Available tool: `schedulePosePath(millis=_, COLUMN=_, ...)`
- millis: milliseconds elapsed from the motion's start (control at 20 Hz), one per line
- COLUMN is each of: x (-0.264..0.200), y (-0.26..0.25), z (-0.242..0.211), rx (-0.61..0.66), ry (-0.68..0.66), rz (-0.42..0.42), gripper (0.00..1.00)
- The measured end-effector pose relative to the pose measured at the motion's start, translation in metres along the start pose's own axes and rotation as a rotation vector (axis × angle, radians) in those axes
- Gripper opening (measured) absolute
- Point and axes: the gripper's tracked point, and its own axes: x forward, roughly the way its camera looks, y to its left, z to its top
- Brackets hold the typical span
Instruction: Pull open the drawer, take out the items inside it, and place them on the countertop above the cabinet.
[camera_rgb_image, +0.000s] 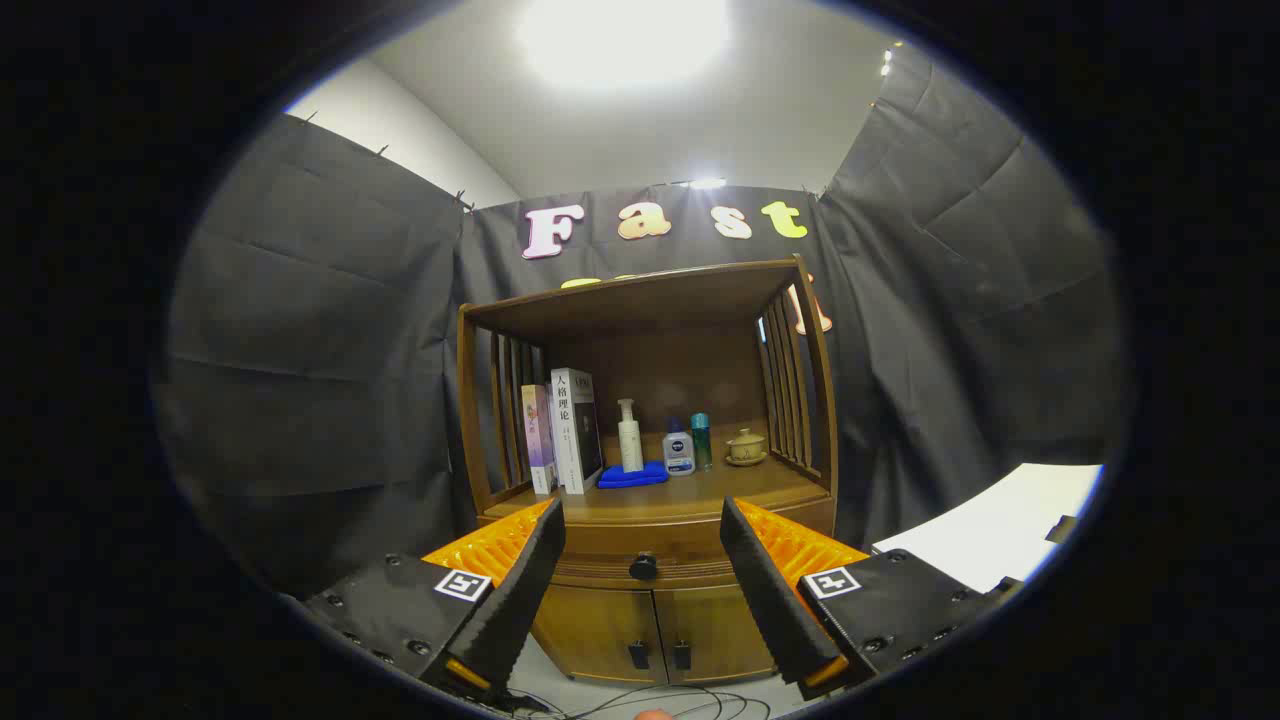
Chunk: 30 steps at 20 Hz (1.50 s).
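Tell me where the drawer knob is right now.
In the gripper view, the drawer knob sits at the middle of the closed drawer front, below the countertop and above the two cabinet doors, ahead of the open tool, between its fingers.

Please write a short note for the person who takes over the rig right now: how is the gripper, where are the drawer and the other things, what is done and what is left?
Gripper: open, holding nothing, short of the cabinet, fingers either side of the drawer knob.
Drawer: shut; contents hidden.
Countertop: carries two books, a pump bottle on a blue cloth, two small bottles and a lidded cup.
Done: nothing yet.
Left: close on the knob, pull the drawer open, take the items out and set them on the countertop, probably on the bare front part.
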Motion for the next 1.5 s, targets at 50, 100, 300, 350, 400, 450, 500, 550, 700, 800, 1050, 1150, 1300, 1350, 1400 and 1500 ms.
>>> schedulePosePath(millis=50, x=0.000, y=0.000, z=0.000, rx=0.000, ry=0.002, rz=0.002, gripper=0.98)
schedulePosePath(millis=100, x=0.000, y=0.003, z=-0.001, rx=-0.003, ry=0.003, rz=0.004, gripper=0.98)
schedulePosePath(millis=300, x=0.001, y=0.005, z=0.001, rx=-0.019, ry=-0.004, rz=0.011, gripper=0.98)
schedulePosePath(millis=350, x=0.001, y=0.006, z=0.002, rx=-0.019, ry=-0.007, rz=0.011, gripper=0.98)
schedulePosePath(millis=400, x=0.000, y=0.005, z=0.003, rx=-0.018, ry=-0.009, rz=0.011, gripper=0.98)
schedulePosePath(millis=450, x=0.000, y=0.005, z=0.004, rx=-0.017, ry=-0.011, rz=0.011, gripper=0.98)
schedulePosePath(millis=500, x=0.001, y=0.006, z=0.003, rx=-0.013, ry=-0.012, rz=0.019, gripper=0.98)
schedulePosePath(millis=550, x=0.002, y=0.008, z=0.003, rx=-0.008, ry=-0.011, rz=0.025, gripper=0.98)
schedulePosePath(millis=700, x=0.003, y=0.004, z=0.004, rx=-0.004, ry=-0.015, rz=0.017, gripper=0.98)
schedulePosePath(millis=800, x=0.001, y=0.002, z=0.005, rx=-0.002, ry=-0.018, rz=0.011, gripper=0.98)
schedulePosePath(millis=1050, x=0.002, y=0.003, z=0.005, rx=-0.009, ry=-0.021, rz=0.012, gripper=0.98)
schedulePosePath(millis=1150, x=0.003, y=0.005, z=0.003, rx=-0.011, ry=-0.020, rz=0.018, gripper=0.98)
schedulePosePath(millis=1300, x=0.007, y=0.006, z=0.000, rx=-0.024, ry=-0.014, rz=0.021, gripper=0.97)
schedulePosePath(millis=1350, x=0.010, y=0.007, z=-0.002, rx=-0.027, ry=-0.009, rz=0.028, gripper=0.97)
schedulePosePath(millis=1400, x=0.013, y=0.008, z=-0.002, rx=-0.030, ry=-0.007, rz=0.030, gripper=0.97)
schedulePosePath(millis=1500, x=0.020, y=0.006, z=-0.003, rx=-0.033, ry=-0.007, rz=0.026, gripper=0.98)
